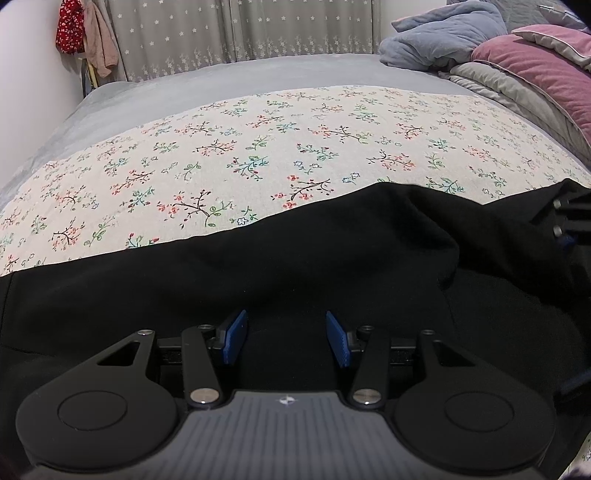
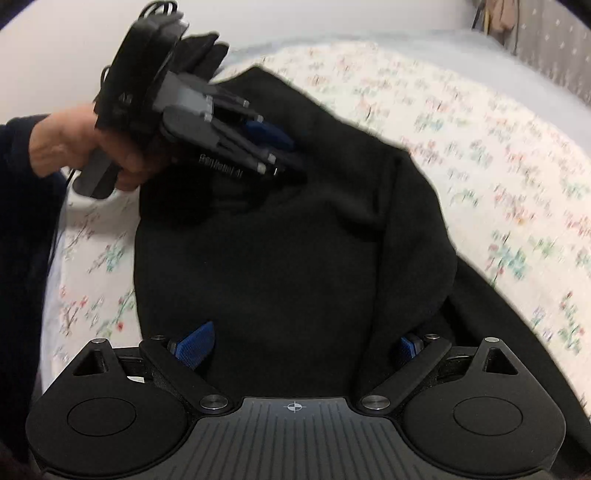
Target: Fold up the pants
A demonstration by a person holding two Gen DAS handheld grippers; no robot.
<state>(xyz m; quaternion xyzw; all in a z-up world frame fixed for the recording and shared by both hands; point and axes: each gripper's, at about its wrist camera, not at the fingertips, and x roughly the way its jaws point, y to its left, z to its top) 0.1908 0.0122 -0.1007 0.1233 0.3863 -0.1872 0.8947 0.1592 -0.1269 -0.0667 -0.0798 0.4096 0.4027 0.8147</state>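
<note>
Your pants (image 1: 295, 269) lie on the flowered sheet (image 1: 258, 147), bunched toward the right. Both jaws stand apart, gripping nothing: left hand-held gripper (image 1: 286, 338) and right hand-held gripper (image 2: 295, 349) above the cloth. Mid-fold, I judge; next, pinch an edge.

The pants (image 1: 295, 266) were plain black; the cloth (image 1: 258, 147) cream with red-and-green sprigs; the curtain (image 1: 236, 33) grey, white-starred; the pillow (image 1: 535, 70) mauve.

Floral sheet (image 1: 258, 147) over grey bed (image 1: 221, 74), star-print curtain (image 1: 240, 29), pink pillow (image 1: 535, 70), blue quilt (image 1: 443, 40).
</note>
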